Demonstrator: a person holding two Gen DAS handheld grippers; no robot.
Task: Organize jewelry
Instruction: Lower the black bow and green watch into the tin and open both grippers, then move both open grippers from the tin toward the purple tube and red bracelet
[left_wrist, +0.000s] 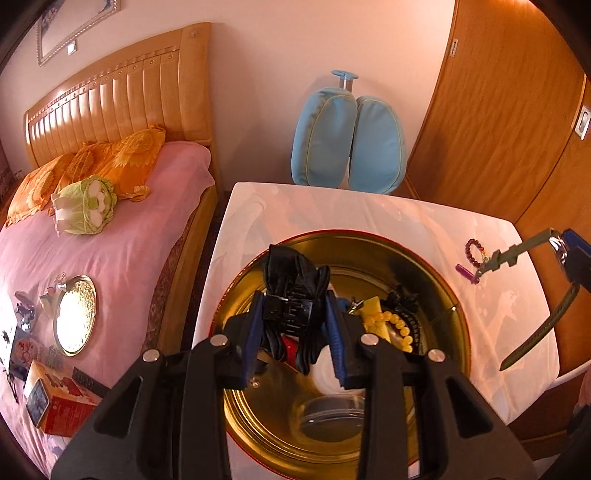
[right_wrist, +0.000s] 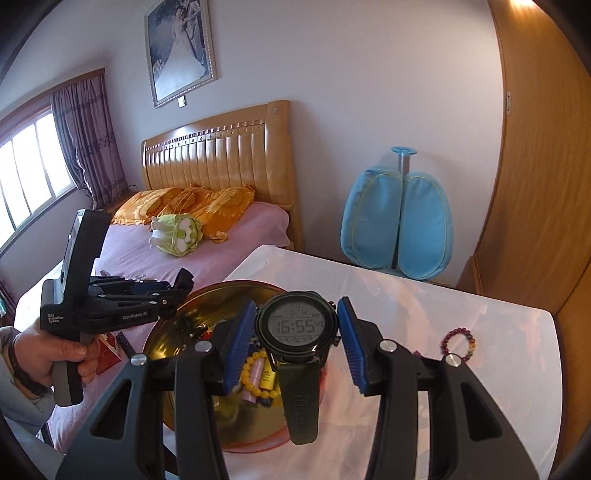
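While the left hand-held gripper (left_wrist: 295, 325) clamps a black hair clip (left_wrist: 291, 291) over the tin (left_wrist: 454, 314), the right hand-held gripper (right_wrist: 297, 328) looks released; the watch's (right_wrist: 297, 325) support is unclear.

You are in a home bedroom. A bed (right_wrist: 192, 240) with a wooden headboard (right_wrist: 218, 155), orange pillows (right_wrist: 207, 206) and pink sheet stands under a framed wedding portrait (right_wrist: 181, 48), beside a curtained window (right_wrist: 33, 173) and wooden wardrobe (right_wrist: 535, 184).
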